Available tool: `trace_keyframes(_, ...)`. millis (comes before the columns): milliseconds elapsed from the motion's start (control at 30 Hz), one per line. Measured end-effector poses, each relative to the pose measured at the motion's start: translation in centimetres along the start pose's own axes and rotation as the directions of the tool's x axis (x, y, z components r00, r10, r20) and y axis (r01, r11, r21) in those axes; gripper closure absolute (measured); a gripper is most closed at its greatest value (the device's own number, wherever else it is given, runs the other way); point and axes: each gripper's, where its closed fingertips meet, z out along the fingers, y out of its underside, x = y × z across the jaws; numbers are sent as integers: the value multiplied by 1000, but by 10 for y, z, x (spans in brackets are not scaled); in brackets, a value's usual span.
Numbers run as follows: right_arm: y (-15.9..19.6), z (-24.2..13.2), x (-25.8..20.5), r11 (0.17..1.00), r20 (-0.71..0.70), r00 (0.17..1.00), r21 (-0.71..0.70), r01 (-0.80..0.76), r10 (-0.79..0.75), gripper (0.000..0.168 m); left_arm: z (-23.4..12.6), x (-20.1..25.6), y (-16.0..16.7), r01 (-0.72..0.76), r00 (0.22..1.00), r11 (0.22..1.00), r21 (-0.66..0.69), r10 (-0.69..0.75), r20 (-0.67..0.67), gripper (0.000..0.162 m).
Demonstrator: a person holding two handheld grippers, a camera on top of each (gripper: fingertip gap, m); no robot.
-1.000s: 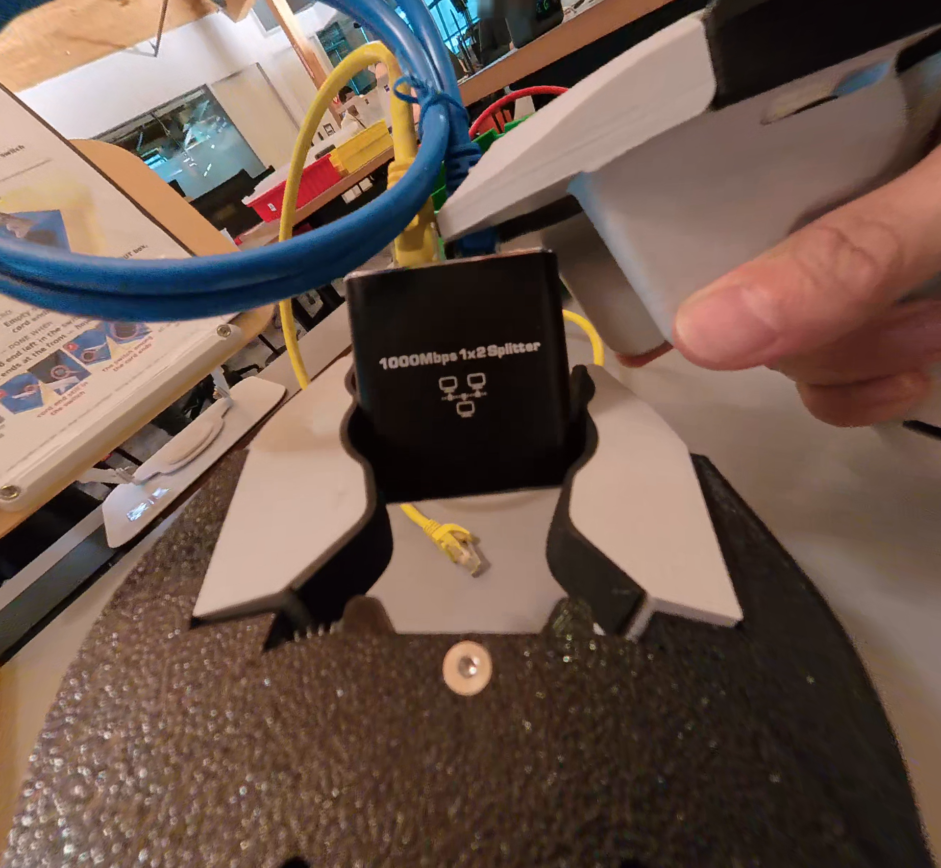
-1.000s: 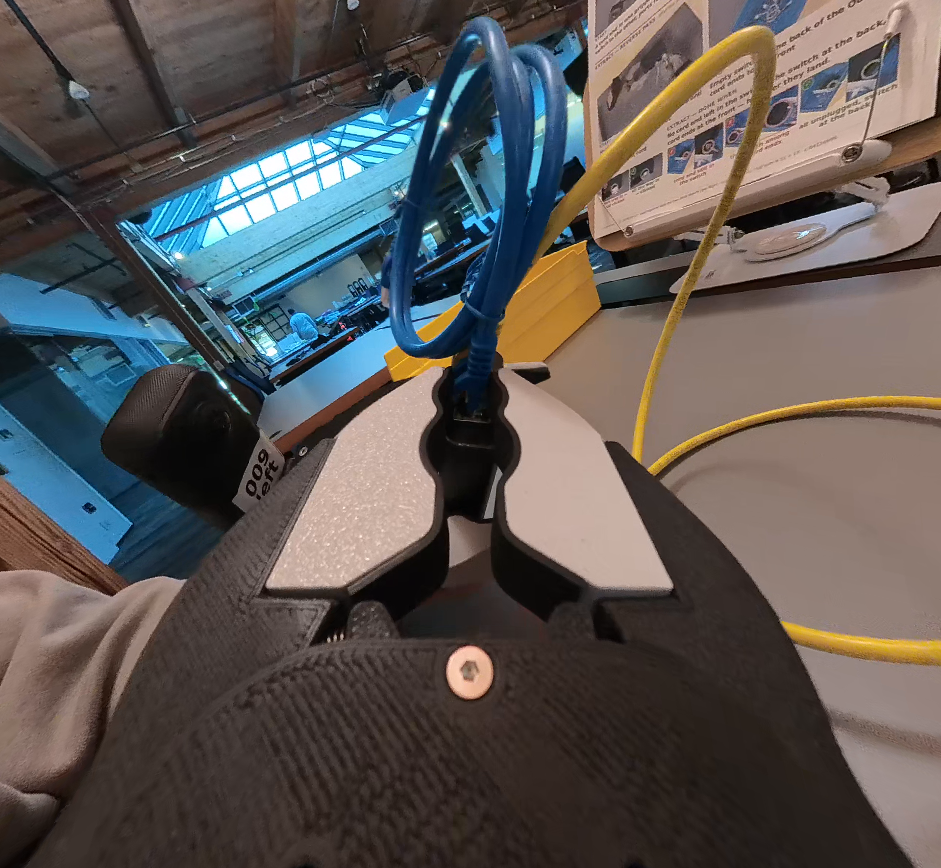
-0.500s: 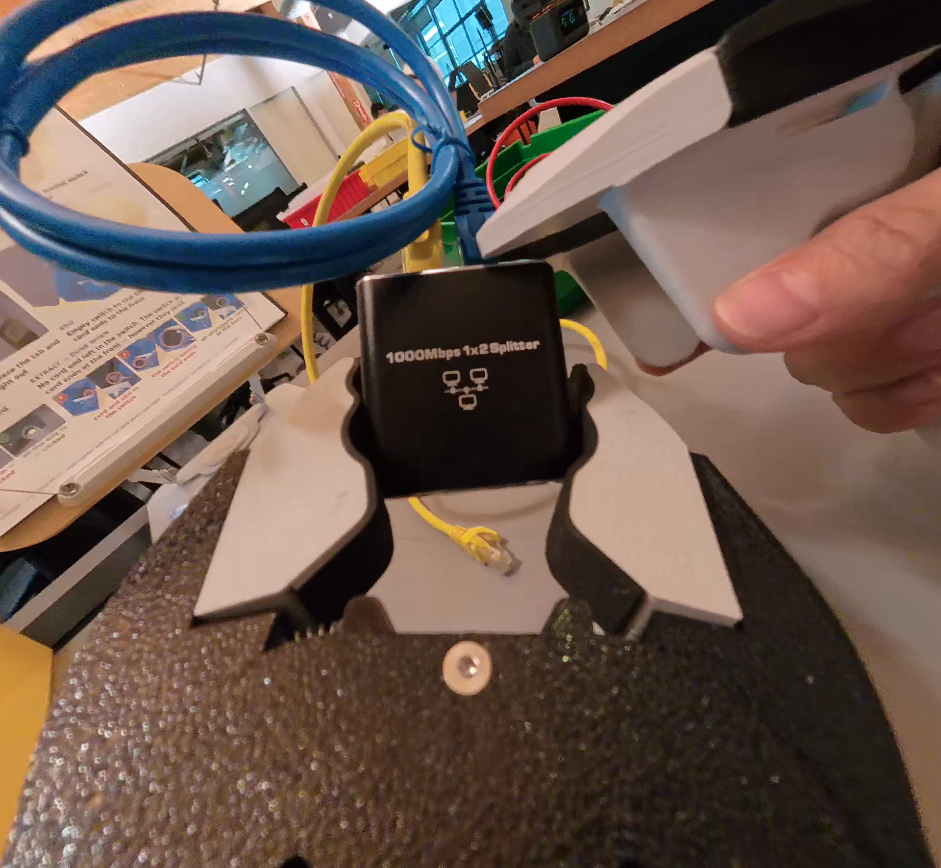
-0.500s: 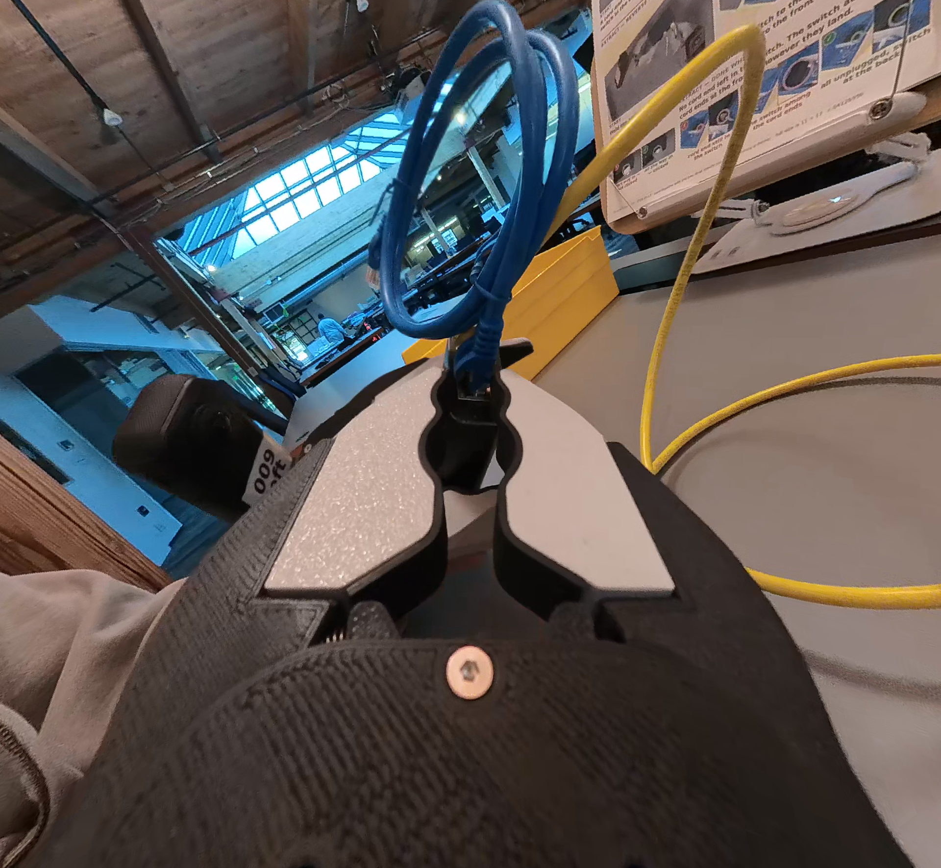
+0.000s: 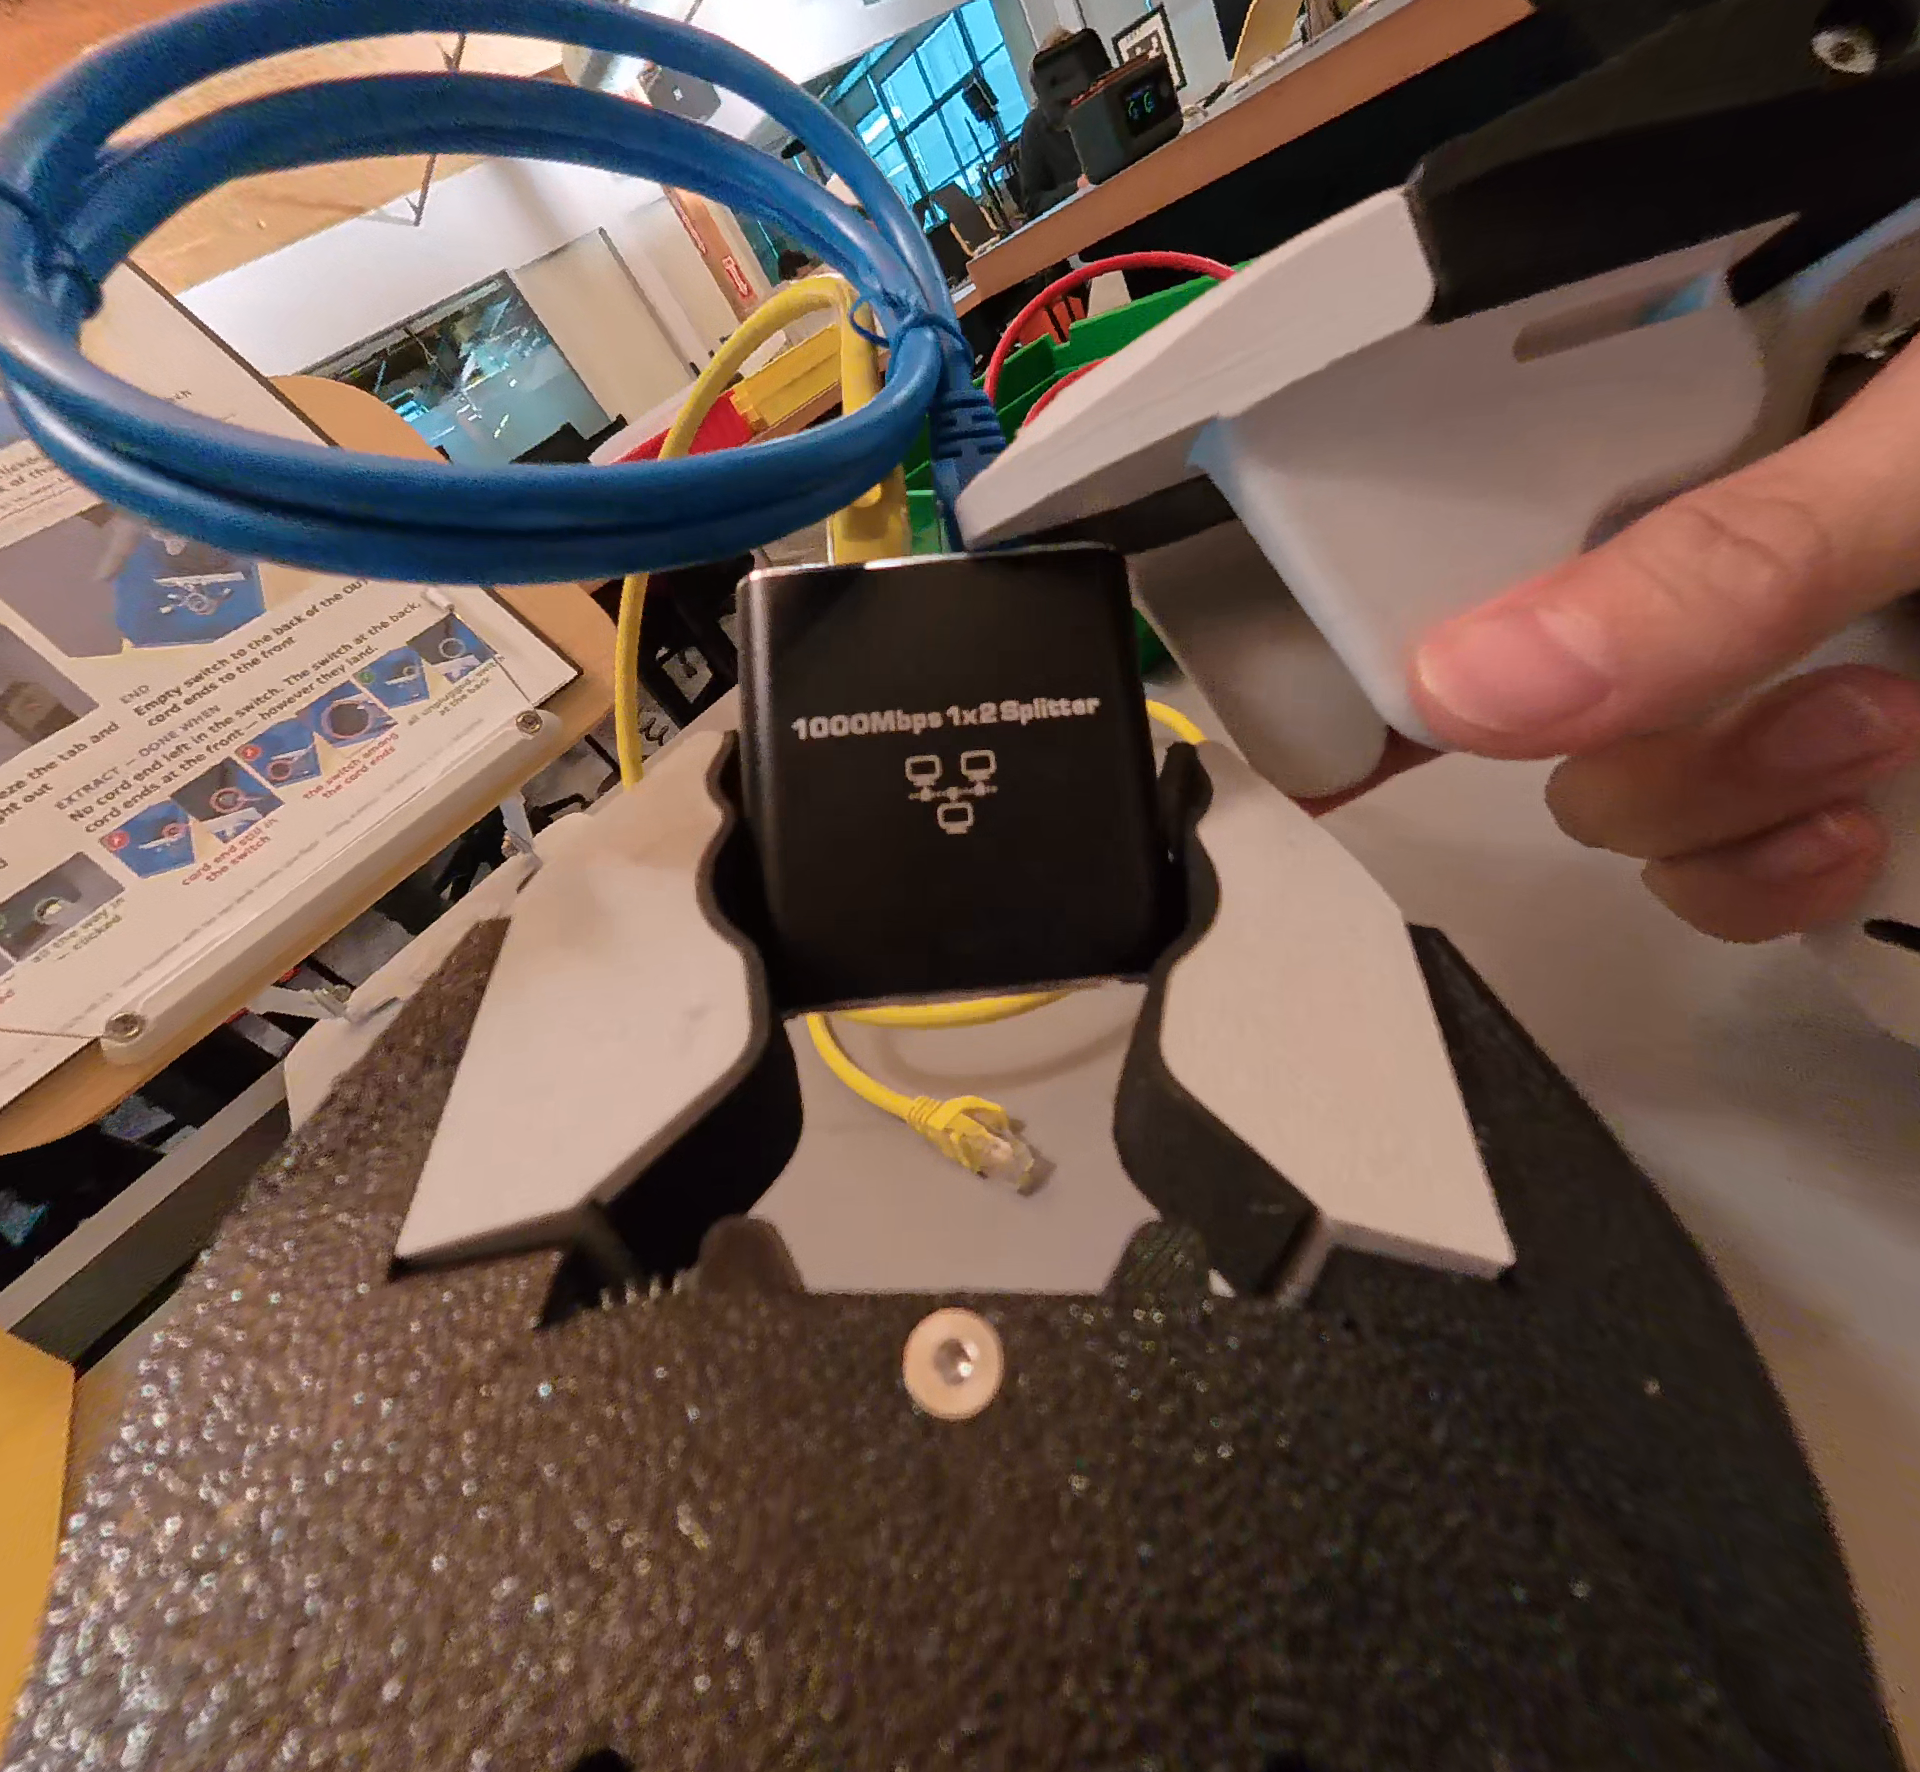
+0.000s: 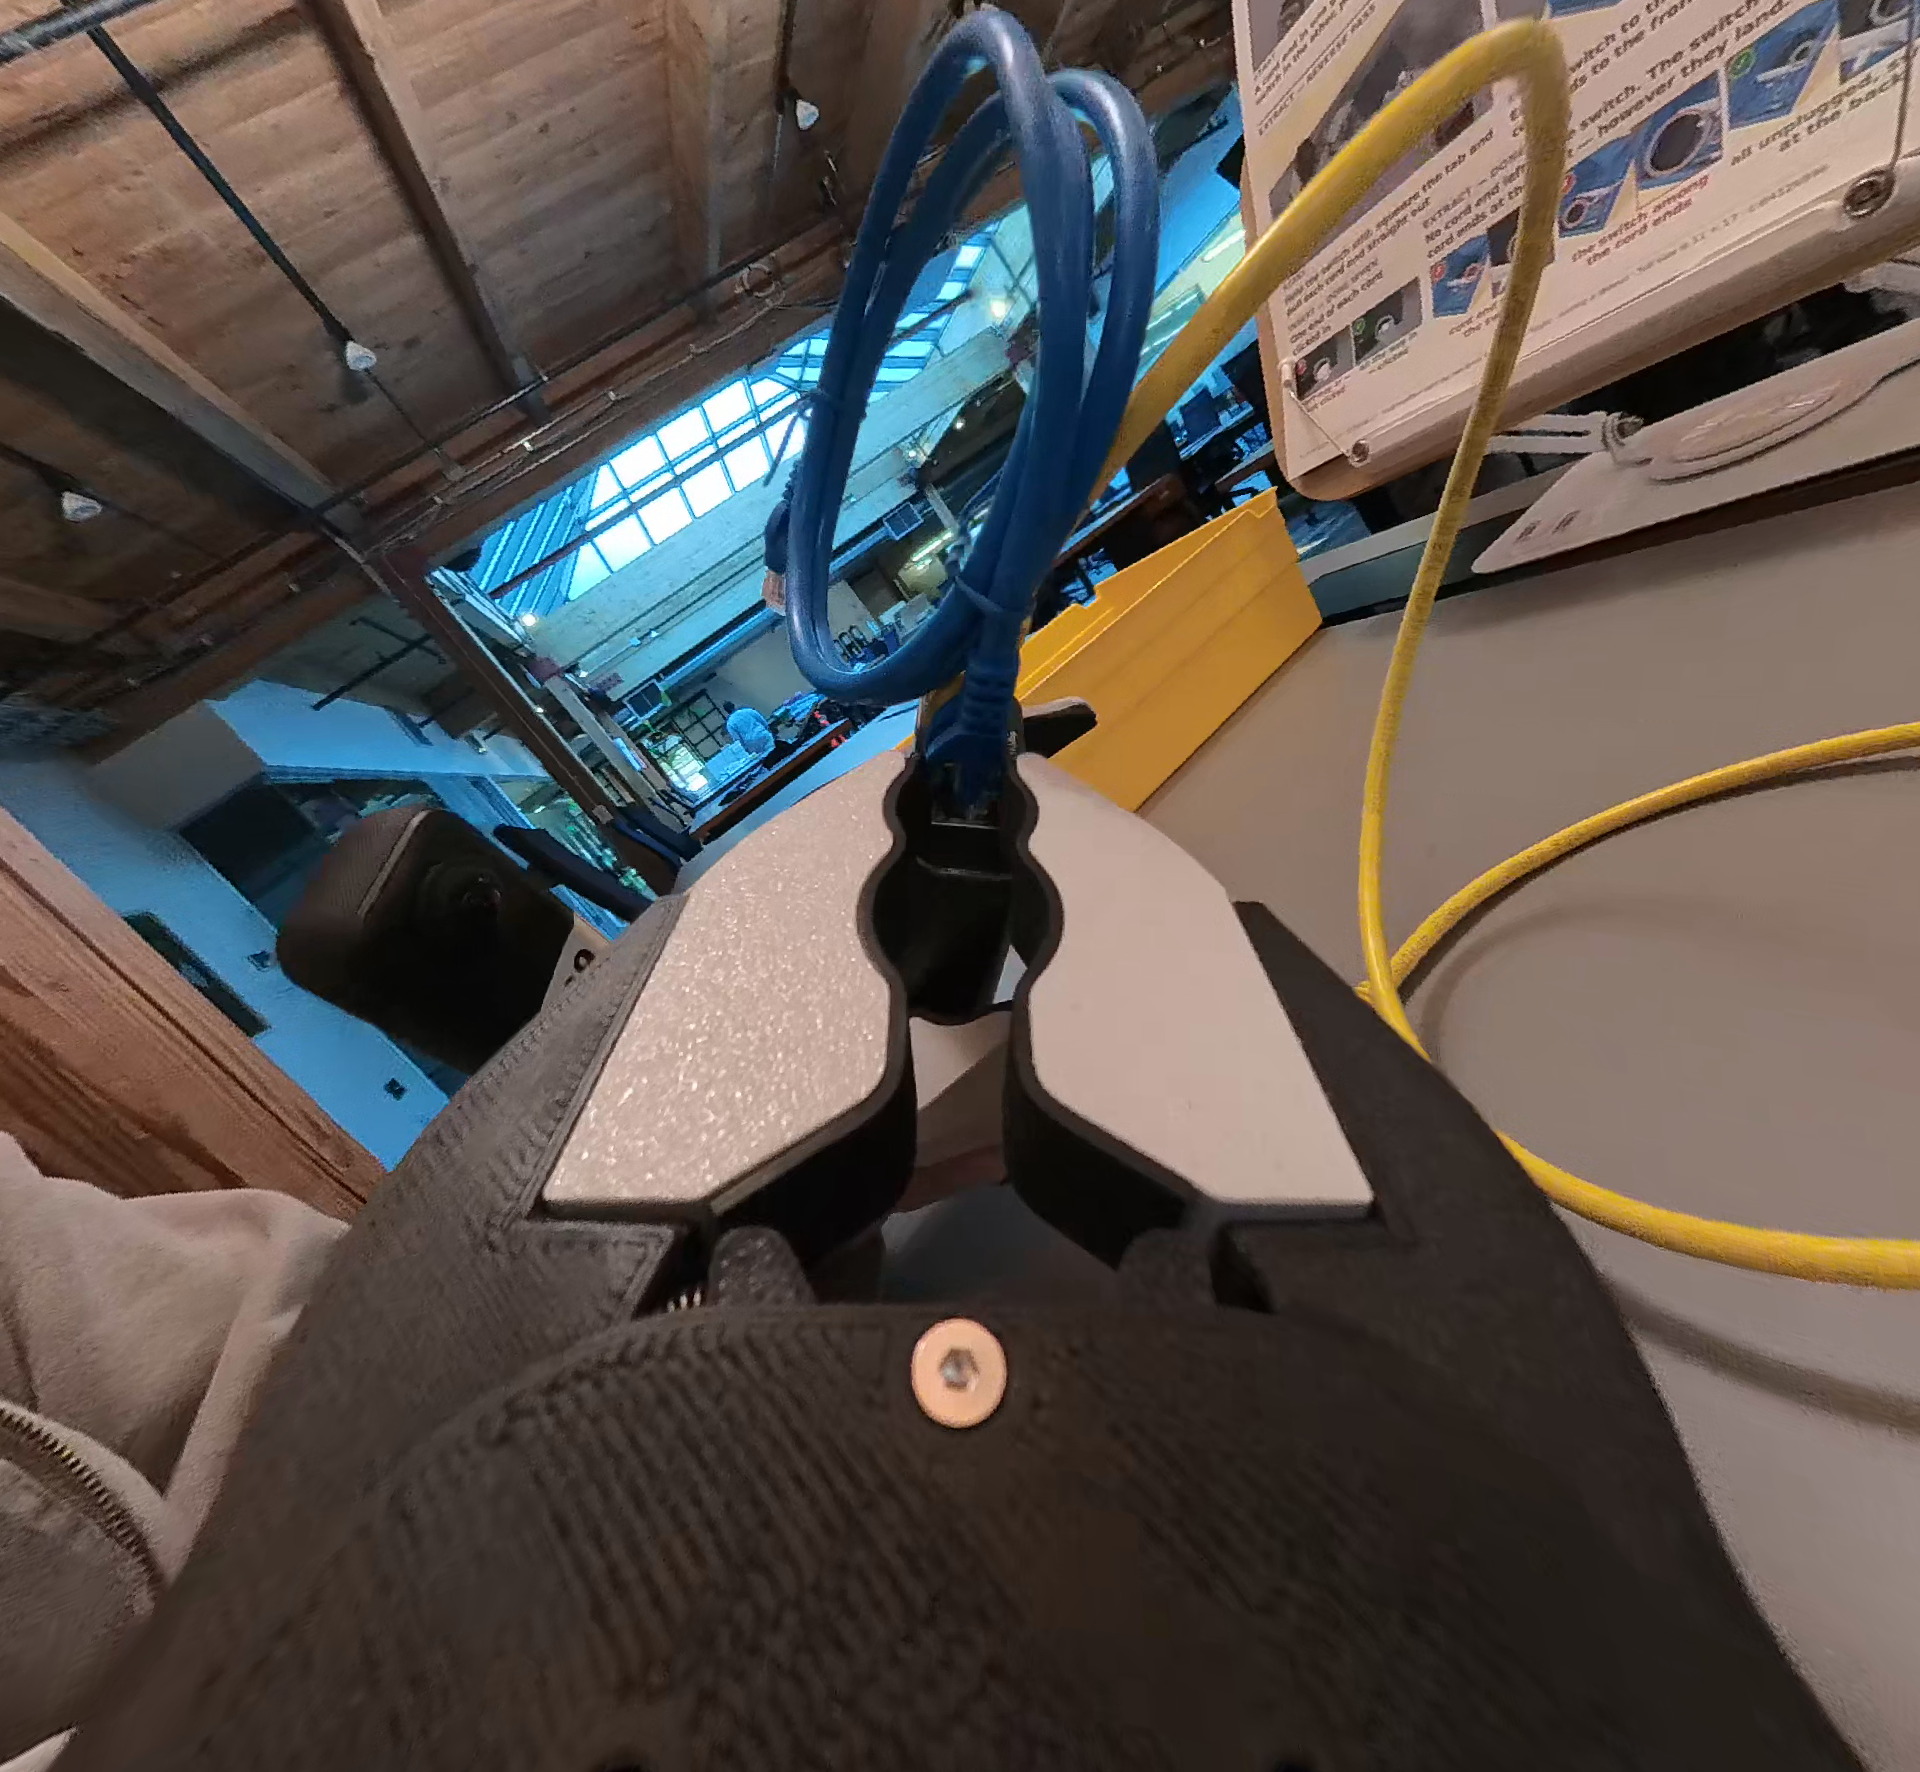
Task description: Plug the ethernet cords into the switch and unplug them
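Two tools are in use, each closed on something. The left tool (image 5: pixel 951 849) is clamped across the flanks of the black switch (image 5: pixel 951 756), which is held off the bench (image 5: pixel 1621 1078) with its far end, presumably the port side, turned away from the camera; this is judged to steady the box so that a plug can be pushed or pulled against it. The right tool (image 6: pixel 961 849), seen beyond and to the right of the switch in the left wrist view, is pinched nearly shut on the booted plug end of the blue cord (image 6: pixel 977 735), right at that far end of the switch. Whether this plug is seated cannot be told, since the ports are hidden. A hand (image 5: pixel 1683 714) is wrapped around the right tool's grip.

Two cords are counted at the switch. The blue cord is kept tied in one coil, so its slack is carried above the tools instead of dragging. One yellow cord (image 5: pixel 862 434) is met at the switch's far end just left of the blue plug, apparently plugged in; it arches up and runs back across the bench, and one free yellow plug (image 5: pixel 982 1140) lies on the bench beneath the left tool.

Farther out, one instruction board (image 6: pixel 1558 164) stands behind the tools, one yellow bin (image 6: pixel 1164 642) is set beside it, and one red cord (image 5: pixel 1101 278) is looped over a green bin (image 5: pixel 1122 320).
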Motion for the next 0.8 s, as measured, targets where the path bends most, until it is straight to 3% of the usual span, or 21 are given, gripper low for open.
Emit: trace_keyframes(800,2,0,6,1000,-32,999,25,12,-11,154,1,1,3,-7,1000,1000,-17,7,-5,87)
